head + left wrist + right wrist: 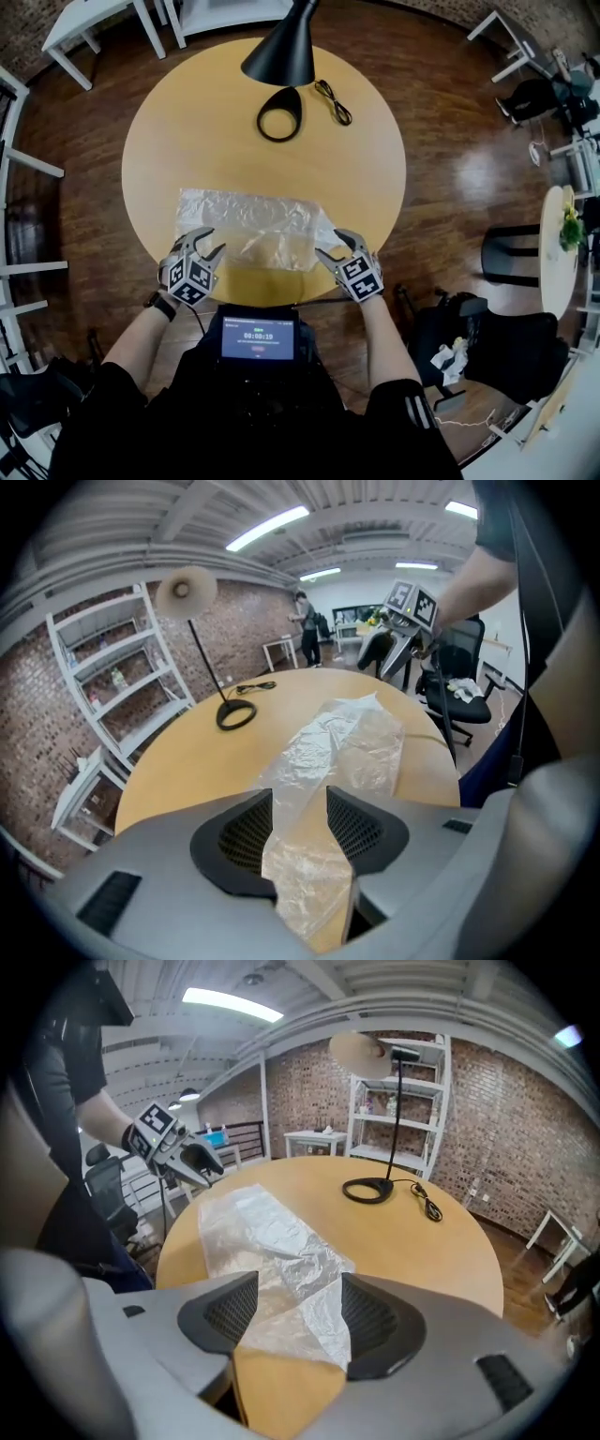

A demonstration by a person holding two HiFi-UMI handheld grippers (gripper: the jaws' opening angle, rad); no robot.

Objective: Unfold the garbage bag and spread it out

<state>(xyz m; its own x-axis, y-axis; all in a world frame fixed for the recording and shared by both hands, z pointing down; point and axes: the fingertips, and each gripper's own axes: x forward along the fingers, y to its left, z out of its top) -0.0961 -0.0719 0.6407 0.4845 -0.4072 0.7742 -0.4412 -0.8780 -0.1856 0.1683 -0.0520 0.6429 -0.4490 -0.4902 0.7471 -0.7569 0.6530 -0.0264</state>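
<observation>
Bag (246,223) first: it lies on the round table (178,122), near the edge closest to you, a clear, crinkled sheet stretched sideways between your two grippers, partly opened and not flat, with a rumpled fold across its middle. Your left gripper (216,240) is at the bag's near left corner; its jaws stand apart, and a strip of the film runs through the gap between them, filling it from pad to pad, though they are not closed down on it. Your right gripper (328,243) is at the near right corner with its jaws wide apart; that corner of the bag lies on the wood between them, touching neither pad that you can see. Both grippers point away from you across the table and angle in toward each other. Beyond the bag, well apart from it, the lamp (281,52) stands on its ring base (279,114), with a cable (333,101) just beside the ring.
</observation>
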